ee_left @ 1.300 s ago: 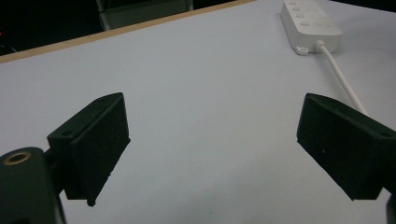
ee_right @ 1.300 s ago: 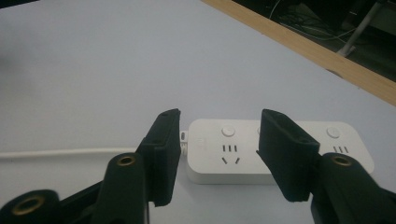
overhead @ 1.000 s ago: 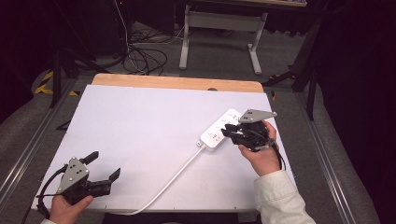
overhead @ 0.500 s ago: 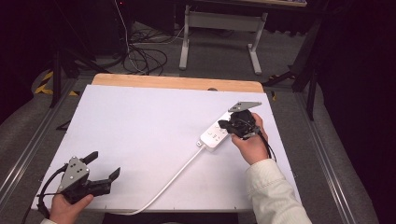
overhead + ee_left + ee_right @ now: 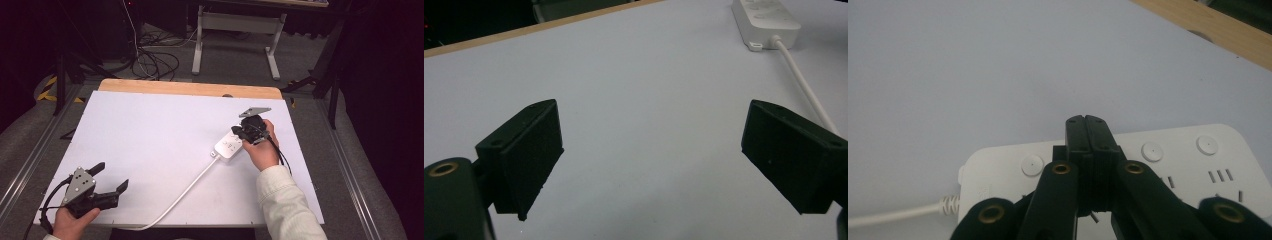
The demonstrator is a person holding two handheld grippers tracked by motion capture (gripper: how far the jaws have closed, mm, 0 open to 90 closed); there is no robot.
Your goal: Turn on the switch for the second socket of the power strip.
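Fingertips pressed together — right gripper (image 5: 1085,122) over power strip (image 5: 1168,150).

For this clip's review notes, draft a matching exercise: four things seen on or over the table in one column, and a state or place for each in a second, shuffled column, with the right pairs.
Things:
1. left hand-held gripper
2. right hand-held gripper
3. power strip
4. white cable

States or places:
A. jaws pressed together, over the power strip
B. runs from the strip's end toward the table's near edge
C. jaws wide apart, nothing between them, near the table's near left corner
D. white, lies flat on the right part of the table, round buttons on top

Pairs: 1-C, 2-A, 3-D, 4-B
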